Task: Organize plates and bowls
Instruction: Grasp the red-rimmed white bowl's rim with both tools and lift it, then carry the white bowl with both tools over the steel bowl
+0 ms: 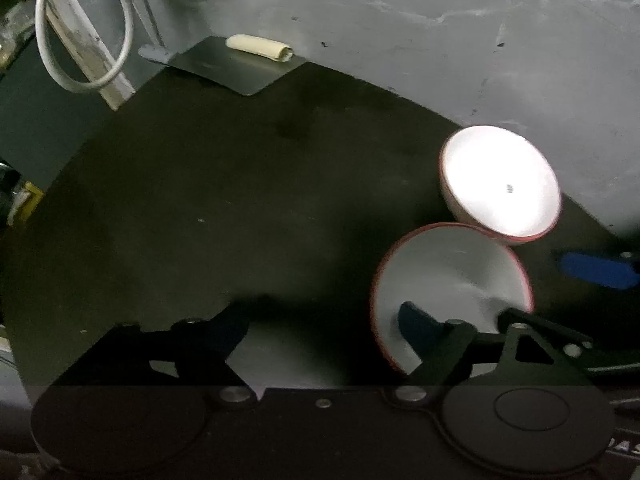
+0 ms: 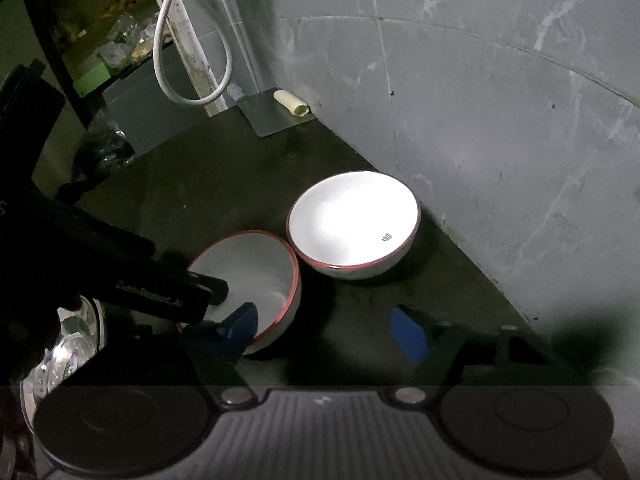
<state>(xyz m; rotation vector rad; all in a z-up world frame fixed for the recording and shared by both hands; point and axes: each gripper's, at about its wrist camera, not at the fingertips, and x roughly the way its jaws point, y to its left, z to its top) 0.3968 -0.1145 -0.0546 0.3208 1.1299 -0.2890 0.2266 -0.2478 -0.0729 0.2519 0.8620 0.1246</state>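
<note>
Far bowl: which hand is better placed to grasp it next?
Right, probably. The far bowl sits ahead of the right gripper; the left gripper has a finger inside the near bowl.

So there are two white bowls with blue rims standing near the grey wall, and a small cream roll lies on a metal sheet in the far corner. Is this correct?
Not quite: the rims are red, not blue. The right wrist view shows it on the near bowl and on the far bowl. The rest holds: both stand near the grey wall, and the cream roll lies on the metal sheet in the far corner.
</note>
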